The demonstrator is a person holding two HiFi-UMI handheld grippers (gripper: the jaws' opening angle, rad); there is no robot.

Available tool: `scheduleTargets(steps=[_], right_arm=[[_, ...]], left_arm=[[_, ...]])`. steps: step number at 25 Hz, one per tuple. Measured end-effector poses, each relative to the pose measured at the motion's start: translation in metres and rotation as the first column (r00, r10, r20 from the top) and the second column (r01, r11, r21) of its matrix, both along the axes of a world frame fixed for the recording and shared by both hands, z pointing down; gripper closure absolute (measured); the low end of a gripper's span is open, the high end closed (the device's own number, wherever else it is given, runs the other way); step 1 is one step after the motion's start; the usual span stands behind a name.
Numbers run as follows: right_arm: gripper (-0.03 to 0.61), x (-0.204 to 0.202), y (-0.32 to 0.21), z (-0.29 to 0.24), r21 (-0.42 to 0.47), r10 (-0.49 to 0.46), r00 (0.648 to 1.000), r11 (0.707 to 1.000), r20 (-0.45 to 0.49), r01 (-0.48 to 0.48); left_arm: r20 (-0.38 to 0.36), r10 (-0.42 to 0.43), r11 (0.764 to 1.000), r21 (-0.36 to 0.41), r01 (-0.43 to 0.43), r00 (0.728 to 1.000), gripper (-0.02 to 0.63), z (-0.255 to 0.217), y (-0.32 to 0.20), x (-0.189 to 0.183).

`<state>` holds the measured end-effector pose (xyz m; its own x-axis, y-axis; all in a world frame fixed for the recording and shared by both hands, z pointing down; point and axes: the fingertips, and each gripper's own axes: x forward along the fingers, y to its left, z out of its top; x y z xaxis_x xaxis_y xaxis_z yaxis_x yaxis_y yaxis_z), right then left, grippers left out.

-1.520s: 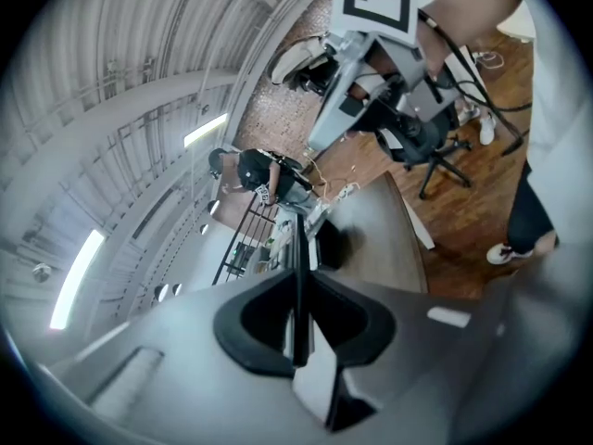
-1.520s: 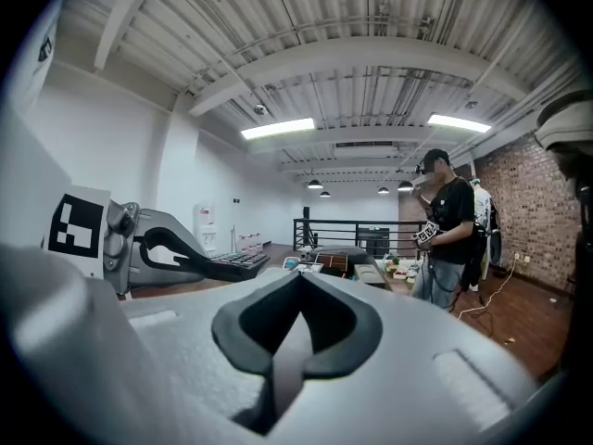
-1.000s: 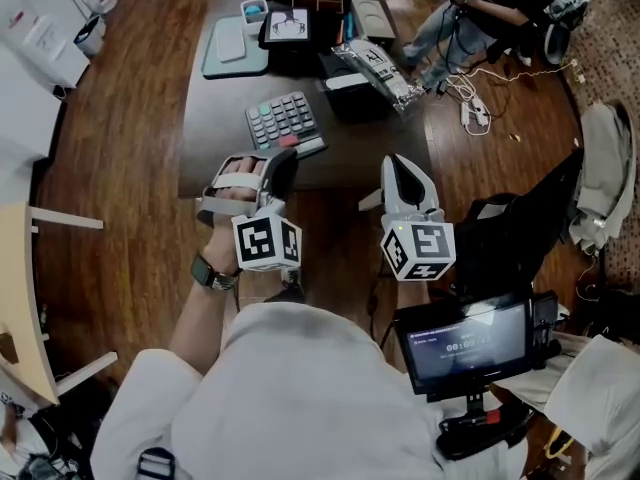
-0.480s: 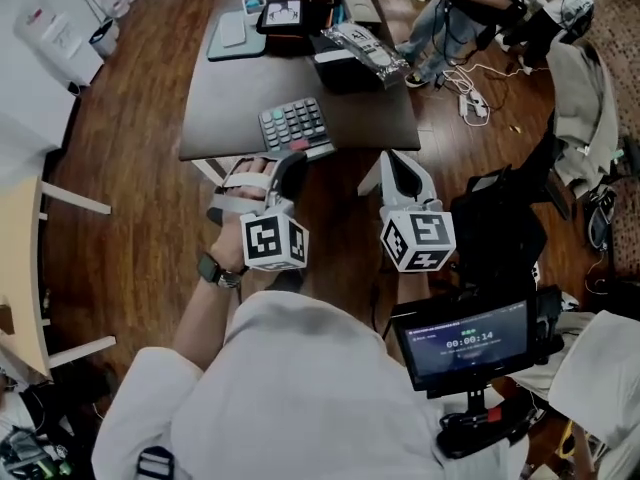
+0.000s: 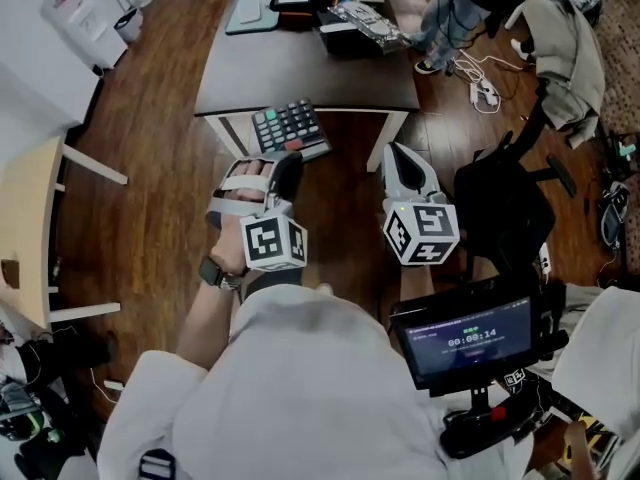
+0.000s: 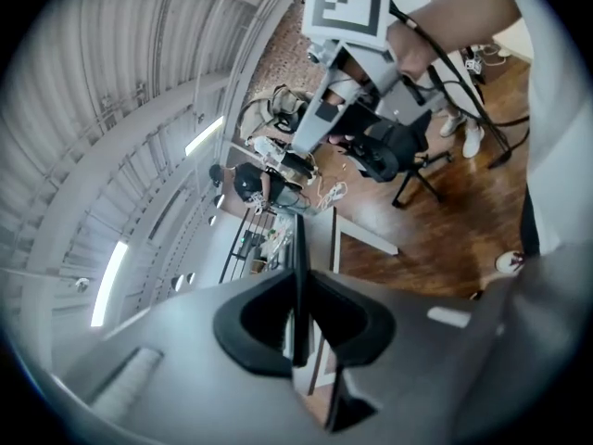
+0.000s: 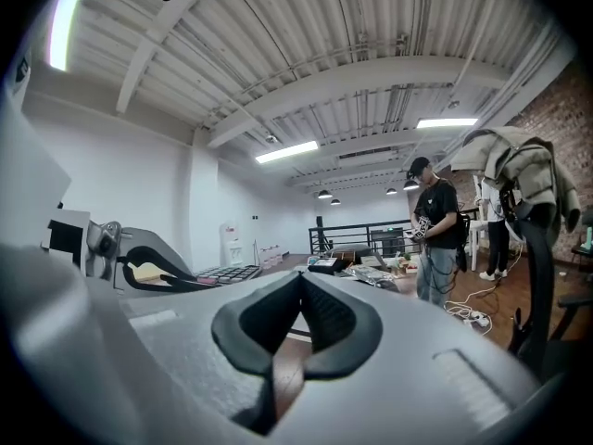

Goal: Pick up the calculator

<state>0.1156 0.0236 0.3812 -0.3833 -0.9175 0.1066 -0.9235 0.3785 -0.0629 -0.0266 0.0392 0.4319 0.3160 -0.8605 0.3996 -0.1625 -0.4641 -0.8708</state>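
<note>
The left gripper (image 5: pixel 272 164) has its jaws clenched on the near edge of the calculator (image 5: pixel 288 128). In the left gripper view the calculator shows as a thin dark edge pinched between the two black pads. The calculator lies keys-up just in front of the table (image 5: pixel 300 73), mostly over the wood floor (image 5: pixel 150 188), with only its far end overlapping the table's near edge in the head view. The right gripper (image 5: pixel 397 158) hangs in front of the table's near right corner, beside the left gripper and apart from it. Its jaws are closed together with nothing between them. A tray (image 5: pixel 250 10) and other clutter sit at the table's far end. A person (image 7: pixel 434 221) in dark clothes stands beyond the table's far right corner.
</note>
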Motion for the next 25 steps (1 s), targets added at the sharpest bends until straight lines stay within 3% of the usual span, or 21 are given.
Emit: scheduleTargets(steps=[4,13,25], right_arm=[[0.577,-0.005,0.015,-0.008,0.011,-0.031,1.000,0.999,0.003,0.031],[0.577,-0.025,0.027,-0.025,0.034,-0.078,0.997,0.996,-0.026,0.079],[0.577,-0.037,0.037,-0.030,0.026,-0.069,0.998,0.997,0.014,0.068]], left_arm=[[0.025,-0.056,0.998,0.002,0.056,0.998,0.561,-0.009,0.020,-0.009],[0.033,-0.040,0.997,0.065,0.038,0.999,0.560,-0.032,0.028,-0.016],[0.024,0.014,0.999,0.038,-0.015,1.000,0.560,-0.028,0.033,-0.024]])
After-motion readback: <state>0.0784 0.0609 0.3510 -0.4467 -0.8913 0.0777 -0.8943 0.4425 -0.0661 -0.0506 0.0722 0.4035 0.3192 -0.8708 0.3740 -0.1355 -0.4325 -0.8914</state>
